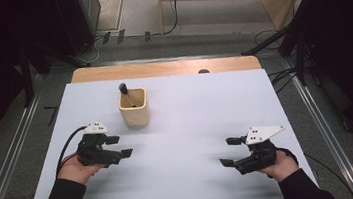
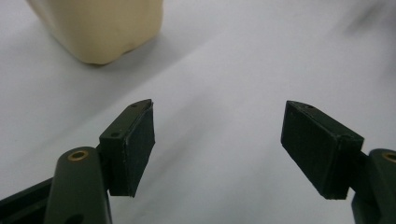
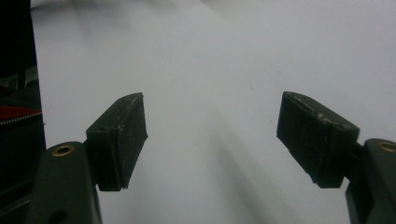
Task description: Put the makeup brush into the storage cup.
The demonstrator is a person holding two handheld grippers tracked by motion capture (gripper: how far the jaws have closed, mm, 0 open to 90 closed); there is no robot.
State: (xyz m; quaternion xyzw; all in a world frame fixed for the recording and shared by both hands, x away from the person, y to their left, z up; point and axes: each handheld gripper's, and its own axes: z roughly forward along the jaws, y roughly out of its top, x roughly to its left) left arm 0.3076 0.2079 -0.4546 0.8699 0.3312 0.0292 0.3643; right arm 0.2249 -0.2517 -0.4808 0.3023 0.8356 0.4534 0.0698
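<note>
While both tools rest low over the white table (image 1: pixel 183 179), nothing is gripped. Item 1: left gripper (image 1: pixel 119 146), jaws wide and empty, aimed past the cup's near side. Item 2: right gripper (image 1: pixel 230 151), jaws wide and empty, well apart from it. Item 3: cream cup (image 1: pixel 133 107), upright toward the table's far middle, nearest the left gripper. Item 4: dark-handled utensil (image 1: pixel 126 93) leaning inside the cup, handle up, likely for easy pickup.

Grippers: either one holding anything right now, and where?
Nothing held. Left gripper and right gripper both stand open over the table; the cup is untouched.
</note>
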